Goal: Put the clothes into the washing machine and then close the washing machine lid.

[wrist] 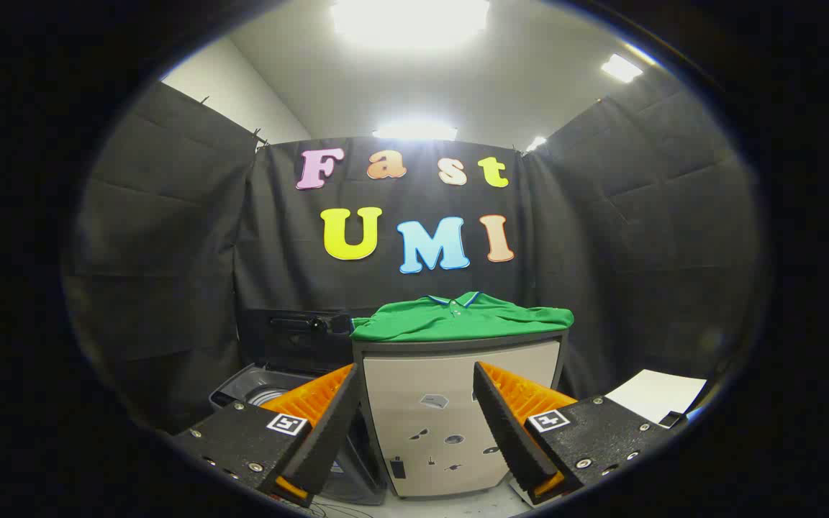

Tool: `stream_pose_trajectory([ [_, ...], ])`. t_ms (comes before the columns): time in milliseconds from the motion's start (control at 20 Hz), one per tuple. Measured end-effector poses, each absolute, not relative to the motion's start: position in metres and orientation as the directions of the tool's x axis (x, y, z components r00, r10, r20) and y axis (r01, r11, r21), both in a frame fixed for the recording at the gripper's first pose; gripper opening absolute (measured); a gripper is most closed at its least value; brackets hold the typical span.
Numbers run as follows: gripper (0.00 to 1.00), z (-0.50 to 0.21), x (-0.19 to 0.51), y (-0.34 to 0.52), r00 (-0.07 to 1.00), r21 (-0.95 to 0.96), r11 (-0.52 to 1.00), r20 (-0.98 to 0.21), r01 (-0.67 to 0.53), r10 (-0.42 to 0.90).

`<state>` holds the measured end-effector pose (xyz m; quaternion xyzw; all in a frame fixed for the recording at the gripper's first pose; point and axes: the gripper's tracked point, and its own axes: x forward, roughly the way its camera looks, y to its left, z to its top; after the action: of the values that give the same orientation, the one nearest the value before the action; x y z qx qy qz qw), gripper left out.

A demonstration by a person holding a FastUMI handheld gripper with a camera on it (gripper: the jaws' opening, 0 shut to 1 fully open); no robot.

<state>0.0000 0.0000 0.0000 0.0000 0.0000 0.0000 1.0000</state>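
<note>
The gripper (414,403) is nearest, its two fingers spread wide with nothing between them, and framed in that gap at twelve o'clock stands a pale cabinet (450,424). At about ten o'clock from the fingertips, low beside the cabinet, sits the washing machine (256,388) with its lid (292,338) up. Beyond the fingers, draped flat over the cabinet top, lies the green shirt (461,320); it looks light, soft and floppy, so I judge a pinch on a bunched fold at its near hem, not the collar, would carry it best.
</note>
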Motion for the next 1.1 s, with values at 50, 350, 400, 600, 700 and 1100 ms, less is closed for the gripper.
stream_pose_trajectory([
  [50, 0.95, 0.001, 0.0, 0.001, 1.0, -0.004, 1.0, 0.0, -0.001, 0.001],
  [350, 0.96, 0.004, -0.005, 0.0, 1.0, -0.007, 1.0, -0.009, -0.002, 0.002],
  [400, 0.95, 0.005, -0.005, 0.0, 1.0, -0.01, 1.0, -0.01, -0.003, 0.003],
  [600, 0.96, 0.007, -0.009, -0.002, 1.0, -0.015, 1.0, -0.018, 0.0, 0.0],
  [700, 0.96, 0.009, -0.011, -0.003, 1.0, -0.018, 1.0, -0.016, 0.003, -0.003],
  [1100, 0.95, 0.037, -0.008, -0.012, 1.0, -0.051, 0.998, 0.008, 0.023, -0.023],
])
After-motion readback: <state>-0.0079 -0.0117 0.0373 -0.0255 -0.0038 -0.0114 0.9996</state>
